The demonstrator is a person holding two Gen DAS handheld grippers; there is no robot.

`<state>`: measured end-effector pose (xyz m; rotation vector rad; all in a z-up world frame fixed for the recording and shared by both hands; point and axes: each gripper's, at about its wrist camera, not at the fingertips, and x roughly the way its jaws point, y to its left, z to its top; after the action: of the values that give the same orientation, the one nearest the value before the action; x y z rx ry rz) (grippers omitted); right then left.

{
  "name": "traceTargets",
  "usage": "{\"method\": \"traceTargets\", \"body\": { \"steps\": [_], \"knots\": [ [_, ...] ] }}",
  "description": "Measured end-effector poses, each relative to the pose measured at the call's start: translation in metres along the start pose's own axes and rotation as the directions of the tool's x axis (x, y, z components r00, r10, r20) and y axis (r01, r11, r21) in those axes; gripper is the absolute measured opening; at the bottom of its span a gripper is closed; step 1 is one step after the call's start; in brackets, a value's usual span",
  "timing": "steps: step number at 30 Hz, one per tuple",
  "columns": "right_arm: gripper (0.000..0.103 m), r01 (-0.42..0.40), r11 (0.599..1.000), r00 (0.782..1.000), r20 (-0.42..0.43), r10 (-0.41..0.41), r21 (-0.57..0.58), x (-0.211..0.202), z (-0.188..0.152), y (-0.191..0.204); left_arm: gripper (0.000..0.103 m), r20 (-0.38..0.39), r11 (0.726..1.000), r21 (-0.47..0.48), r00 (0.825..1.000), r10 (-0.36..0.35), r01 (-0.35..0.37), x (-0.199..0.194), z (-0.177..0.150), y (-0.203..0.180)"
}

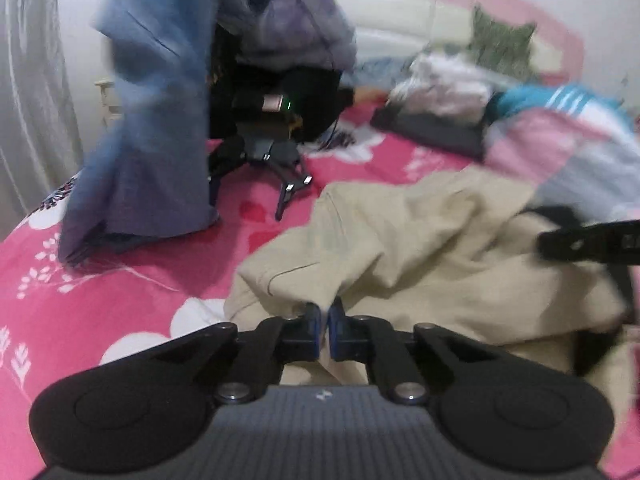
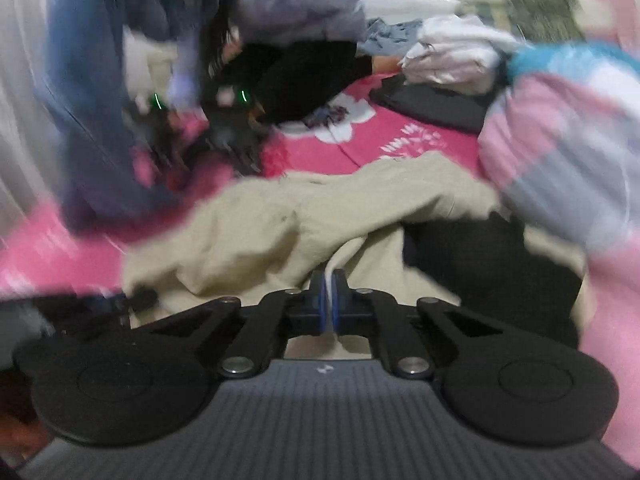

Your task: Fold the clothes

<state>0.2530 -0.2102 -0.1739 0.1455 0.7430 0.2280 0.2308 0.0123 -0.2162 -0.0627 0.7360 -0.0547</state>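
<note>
Beige cotton garment (image 1: 420, 240), crumpled, lies on the pink bedspread with white flower print (image 1: 132, 280), spread across the middle of the bed just ahead of both my grippers. My left gripper (image 1: 325, 312) is closed, blue-lined pads pinched together on a fold at the garment's near edge, cloth bunched up against the tips. My right gripper (image 2: 329, 280) is likewise clamped, with a pale ridge of the same beige cloth (image 2: 280, 224) standing up between the pads. From the left view, the black finger of my right gripper (image 1: 588, 242) reaches in from the right edge, resting over the garment's far side. A dark patch of fabric (image 2: 480, 264) shows among the beige folds right of my right gripper; whether lining or a separate piece, cannot tell. Opposite me a second person in a grey-lilac top (image 1: 288, 12) sits on the bed, holding up a blue denim-like garment (image 1: 156, 120) whose hem touches the spread; a black gripper device with a green light (image 1: 272, 136) sits below them. Further back: a heap of white cloth (image 1: 444, 84) on a dark folded piece (image 1: 432, 130), a teal item with white stripes (image 1: 560, 98), an olive-green cushion (image 1: 500, 46). Right view heavily motion-blurred.
</note>
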Motion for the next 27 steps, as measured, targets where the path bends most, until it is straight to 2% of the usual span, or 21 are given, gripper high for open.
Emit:
{"method": "traceTargets", "body": {
  "steps": [2, 3, 5, 6, 8, 10, 12, 14, 16, 18, 21, 22, 23, 24, 25, 27],
  "knots": [
    [0.0, -0.126, 0.987, 0.992, 0.033, 0.123, 0.101, -0.021, -0.012, -0.005, 0.003, 0.013, 0.999, 0.0, 0.999, -0.034, 0.034, -0.023, -0.007, 0.004],
    [0.0, -0.195, 0.971, 0.981, 0.044, 0.191, 0.141, -0.03, -0.019, -0.006, 0.003, 0.01, 0.999, 0.004, 0.999, -0.047, 0.047, -0.03, -0.011, 0.006],
    [0.0, -0.244, 0.957, 0.97, 0.043, 0.24, 0.158, -0.047, -0.035, 0.001, 0.003, 0.005, 0.997, 0.01, 0.997, -0.074, 0.074, -0.045, -0.018, 0.008],
    [0.0, -0.247, 0.957, 0.969, 0.039, 0.244, 0.152, -0.053, -0.041, 0.007, 0.003, 0.003, 0.996, 0.013, 0.996, -0.087, 0.087, -0.052, -0.022, 0.009],
    [0.0, -0.185, 0.978, 0.982, 0.044, 0.182, 0.092, -0.064, -0.046, 0.018, 0.003, 0.013, 0.996, 0.036, 0.996, -0.083, 0.083, -0.059, -0.029, 0.009],
    [0.003, -0.146, 0.982, 0.988, 0.059, 0.139, 0.121, -0.061, -0.035, 0.013, 0.003, 0.004, 0.996, 0.03, 0.996, -0.088, 0.088, -0.062, -0.034, 0.011],
    [0.014, -0.115, 0.978, 0.992, 0.073, 0.104, 0.172, -0.056, -0.02, 0.005, 0.003, -0.004, 0.996, 0.01, 0.996, -0.087, 0.087, -0.064, -0.042, 0.014],
    [0.058, -0.078, 0.97, 0.993, 0.109, 0.054, 0.231, -0.044, 0.0, -0.005, 0.003, -0.008, 0.996, 0.026, 0.996, -0.089, 0.089, -0.062, -0.048, 0.011],
    [0.068, -0.055, 0.955, 0.994, 0.11, 0.023, 0.293, -0.022, 0.016, -0.012, 0.003, -0.011, 0.995, 0.046, 0.996, -0.092, 0.092, -0.061, -0.055, 0.008],
    [0.069, -0.052, 0.937, 0.998, 0.052, 0.036, 0.344, 0.013, 0.033, -0.019, 0.003, -0.012, 0.993, 0.06, 0.995, -0.099, 0.099, -0.057, -0.058, 0.006],
    [0.067, 0.004, 0.915, 0.999, -0.041, 0.014, 0.404, 0.067, 0.049, -0.029, 0.003, 0.003, 0.992, 0.079, 0.996, -0.094, 0.094, -0.058, -0.067, 0.005],
    [0.056, 0.009, 0.918, 0.999, -0.048, 0.011, 0.395, 0.078, 0.047, -0.027, 0.003, 0.002, 0.993, 0.074, 0.996, -0.093, 0.093, -0.059, -0.071, 0.006],
    [0.024, 0.012, 0.922, 0.998, -0.056, 0.01, 0.387, 0.084, 0.042, -0.023, 0.003, -0.003, 0.991, 0.074, 0.994, -0.113, 0.113, -0.061, -0.077, 0.007],
    [0.008, 0.008, 0.924, 0.998, -0.065, 0.018, 0.382, 0.088, 0.037, -0.019, 0.003, -0.006, 0.99, 0.072, 0.993, -0.118, 0.118, -0.063, -0.083, 0.009],
    [0.004, -0.019, 0.923, 0.998, -0.047, 0.04, 0.384, 0.086, 0.032, -0.016, 0.003, -0.009, 0.99, 0.069, 0.993, -0.119, 0.119, -0.065, -0.087, 0.011],
    [0.002, -0.14, 0.922, 0.99, 0.083, 0.118, 0.362, 0.06, 0.016, -0.007, 0.001, -0.015, 0.991, 0.058, 0.992, -0.124, 0.124, -0.075, -0.097, 0.017]
  ]
}}
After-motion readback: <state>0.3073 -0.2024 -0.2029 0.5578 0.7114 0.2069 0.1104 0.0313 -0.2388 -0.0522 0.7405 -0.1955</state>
